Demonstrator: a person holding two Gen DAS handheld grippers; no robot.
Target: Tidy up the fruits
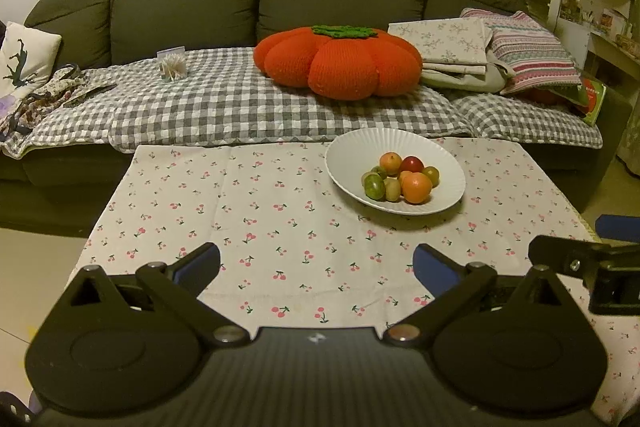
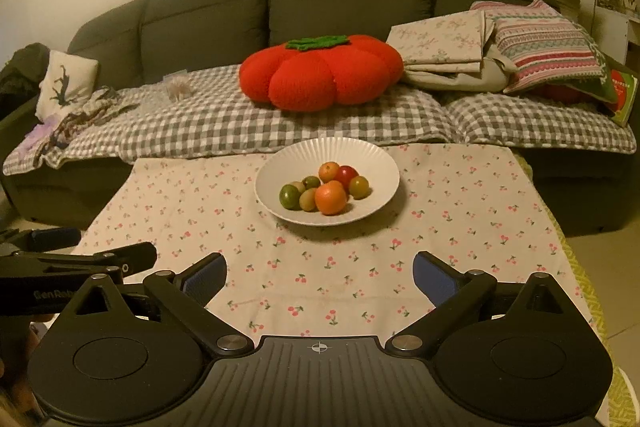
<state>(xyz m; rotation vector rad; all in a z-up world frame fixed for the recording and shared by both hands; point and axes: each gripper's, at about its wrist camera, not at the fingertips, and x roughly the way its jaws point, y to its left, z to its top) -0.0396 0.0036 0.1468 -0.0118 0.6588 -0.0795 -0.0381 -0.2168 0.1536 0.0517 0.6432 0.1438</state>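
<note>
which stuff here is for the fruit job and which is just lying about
For the job: fruits, white plate.

Lying about: tomato cushion, folded sheets, striped pillow, toothpick box, checked blanket.

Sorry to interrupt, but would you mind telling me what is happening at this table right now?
A person holds two handheld grippers over a cherry-print tablecloth for a fruit-sorting task. The left gripper and right gripper are both wide open and hold nothing, each short of the white ribbed plate. All the small fruits, orange, red and green, sit piled on that plate. A sofa with a tomato-shaped cushion stands behind the table.
</note>
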